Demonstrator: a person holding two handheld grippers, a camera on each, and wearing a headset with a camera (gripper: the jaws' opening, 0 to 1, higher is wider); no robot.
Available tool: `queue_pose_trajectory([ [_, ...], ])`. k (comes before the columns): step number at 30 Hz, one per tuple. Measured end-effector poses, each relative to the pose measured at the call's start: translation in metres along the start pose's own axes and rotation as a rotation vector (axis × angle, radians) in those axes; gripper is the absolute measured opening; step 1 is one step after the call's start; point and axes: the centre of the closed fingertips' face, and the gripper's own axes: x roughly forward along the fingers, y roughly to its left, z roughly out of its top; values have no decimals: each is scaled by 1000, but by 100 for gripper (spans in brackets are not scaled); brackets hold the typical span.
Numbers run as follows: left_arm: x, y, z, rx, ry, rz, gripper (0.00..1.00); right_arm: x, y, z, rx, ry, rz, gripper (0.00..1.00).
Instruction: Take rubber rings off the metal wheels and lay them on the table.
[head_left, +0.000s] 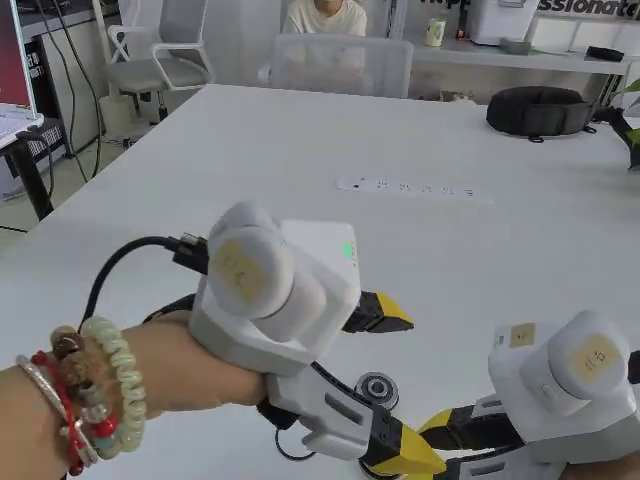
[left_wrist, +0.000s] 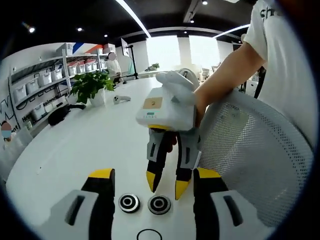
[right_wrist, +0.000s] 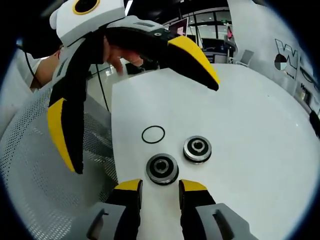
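Two small metal wheels (right_wrist: 162, 168) (right_wrist: 197, 149) lie side by side on the white table (head_left: 300, 150), near its front edge. A thin black rubber ring (right_wrist: 153, 134) lies flat and loose just beyond them. My right gripper (right_wrist: 161, 184) is open a little, its yellow tips just short of the nearer wheel, with nothing between them. My left gripper (left_wrist: 154, 171) stands wide open facing it, with both wheels (left_wrist: 129, 203) (left_wrist: 159, 204) and the ring (left_wrist: 149, 234) between its jaws. In the head view one wheel (head_left: 377, 388) shows between the left gripper's (head_left: 420, 393) jaws, with the right gripper (head_left: 445, 440) beside it.
A white power strip (head_left: 415, 187) lies mid-table and a black round object (head_left: 540, 108) sits at the far right. A grey mesh chair (head_left: 340, 62) with a person behind it stands at the far side. Another mesh chair back (right_wrist: 45, 190) is close behind the table's near edge.
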Motion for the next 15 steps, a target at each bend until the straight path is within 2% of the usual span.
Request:
queue_pose_trajectory([
  [3, 3, 6, -2, -35, -37, 9, 53, 0, 0, 0, 7, -2, 2, 27],
  [4, 4, 9, -2, -75, -65, 18, 52, 0, 0, 1, 6, -3, 2, 27],
  [6, 5, 14, -7, -131, -92, 29, 50, 0, 0, 2, 5, -9, -2, 27],
  [9, 8, 14, -15, -199, -130, 51, 48, 1, -1, 1, 14, -12, -3, 28],
  [11, 9, 13, -23, -210, -118, 56, 44, 0, -2, 1, 13, -11, -8, 28],
  [14, 12, 11, -33, -177, -87, 61, 36, 1, -3, 1, 18, -20, -11, 29],
  [15, 13, 13, -39, -208, -64, 79, 33, 1, -3, 2, 20, -26, -11, 30],
])
